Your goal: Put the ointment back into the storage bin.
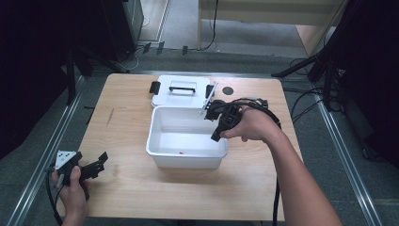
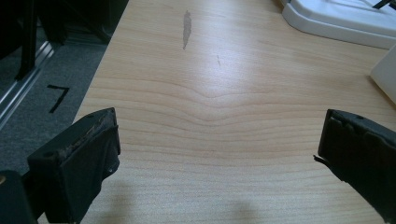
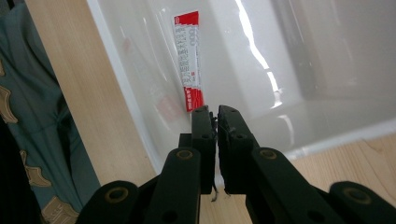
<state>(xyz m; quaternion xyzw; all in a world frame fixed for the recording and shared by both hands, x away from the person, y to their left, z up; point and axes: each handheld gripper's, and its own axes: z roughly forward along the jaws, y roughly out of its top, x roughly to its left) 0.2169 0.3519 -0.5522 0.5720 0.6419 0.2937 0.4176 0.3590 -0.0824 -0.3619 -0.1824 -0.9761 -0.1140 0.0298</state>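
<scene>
The right gripper, jaws closed on nothing, hung above the white plastic bin holding a red-and-white sachet; the left gripper rested wide open and empty over the wooden tabletop.

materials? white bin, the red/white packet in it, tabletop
White bin: looks like glossy moulded plastic, going by the bright glare streaks on its walls and its rounded rim. Packet: probably a thin paper or film sachet, lying flat, printed red and white; which one is unclear. Tabletop: light wood or wood-look laminate with visible grain lines and a soft sheen.
</scene>
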